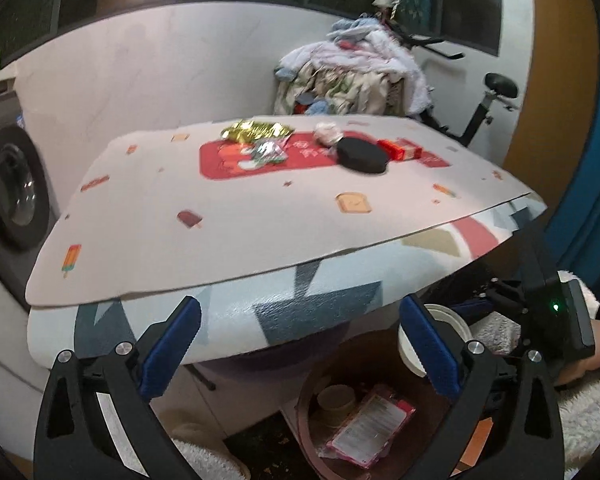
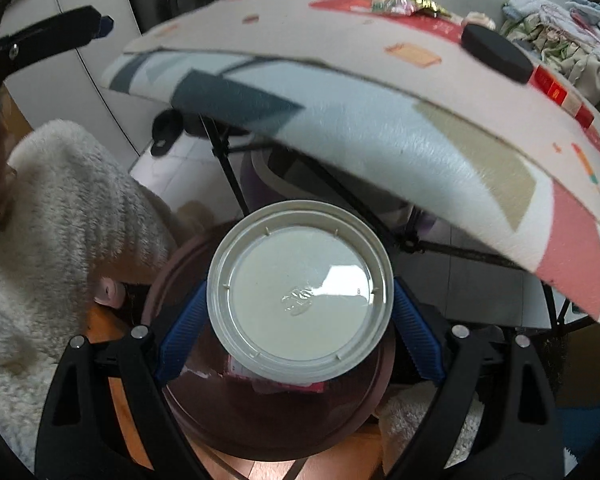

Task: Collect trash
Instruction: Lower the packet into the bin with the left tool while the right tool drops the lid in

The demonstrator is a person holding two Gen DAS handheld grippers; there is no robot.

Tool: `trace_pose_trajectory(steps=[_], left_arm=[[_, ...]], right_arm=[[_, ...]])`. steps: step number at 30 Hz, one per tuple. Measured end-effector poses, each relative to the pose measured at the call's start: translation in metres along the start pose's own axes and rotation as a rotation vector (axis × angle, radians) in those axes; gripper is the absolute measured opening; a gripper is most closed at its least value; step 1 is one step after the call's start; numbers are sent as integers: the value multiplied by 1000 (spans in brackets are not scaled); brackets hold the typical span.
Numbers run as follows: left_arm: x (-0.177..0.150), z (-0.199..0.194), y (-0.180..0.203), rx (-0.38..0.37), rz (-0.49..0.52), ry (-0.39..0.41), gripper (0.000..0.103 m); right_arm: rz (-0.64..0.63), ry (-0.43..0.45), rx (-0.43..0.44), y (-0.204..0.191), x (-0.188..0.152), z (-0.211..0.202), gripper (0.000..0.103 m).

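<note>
Right gripper point(image 2: 296, 316): your blue pads clamp the rim of a round plastic lid point(image 2: 300, 300), held directly over the brown bin point(image 2: 268, 428).
Left gripper point(image 1: 300, 344): your jaws stand wide, nothing between them, above the bin's near side.
Bin: under the table point(image 1: 260, 320) edge; a pink packet point(image 1: 368, 428) and paper cup point(image 1: 336, 400) inside.
Obstruction: the table overhangs the bin's far rim.
Tabletop: beyond the bin, gold wrapper point(image 1: 256, 130), black puck point(image 1: 362, 156), red box point(image 1: 400, 149).
Behind table: clothes pile point(image 1: 356, 76).
</note>
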State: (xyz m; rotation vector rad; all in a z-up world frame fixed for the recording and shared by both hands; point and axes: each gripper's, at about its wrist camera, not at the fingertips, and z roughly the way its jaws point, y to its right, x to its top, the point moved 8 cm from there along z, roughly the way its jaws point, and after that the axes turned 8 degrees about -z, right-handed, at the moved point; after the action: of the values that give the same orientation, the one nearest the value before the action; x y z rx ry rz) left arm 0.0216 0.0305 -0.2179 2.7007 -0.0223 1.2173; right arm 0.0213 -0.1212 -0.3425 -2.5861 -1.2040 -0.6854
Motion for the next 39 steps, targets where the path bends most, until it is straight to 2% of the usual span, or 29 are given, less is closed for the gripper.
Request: trace_pose_trajectory(steps=[7, 16, 22, 39], left_arm=[[-2, 9, -6, 1, -26, -27, 97], [-1, 14, -24, 15, -117, -39, 97], [0, 15, -28, 22, -139, -43, 97], [-3, 21, -22, 96, -73, -58, 97]], right_arm=[[23, -32, -1, 5, -4, 10, 88], [30, -45, -17, 8, -7, 13, 90], [48, -41, -35, 13, -7, 11, 97], [105, 156, -161, 43, 14, -50, 97]])
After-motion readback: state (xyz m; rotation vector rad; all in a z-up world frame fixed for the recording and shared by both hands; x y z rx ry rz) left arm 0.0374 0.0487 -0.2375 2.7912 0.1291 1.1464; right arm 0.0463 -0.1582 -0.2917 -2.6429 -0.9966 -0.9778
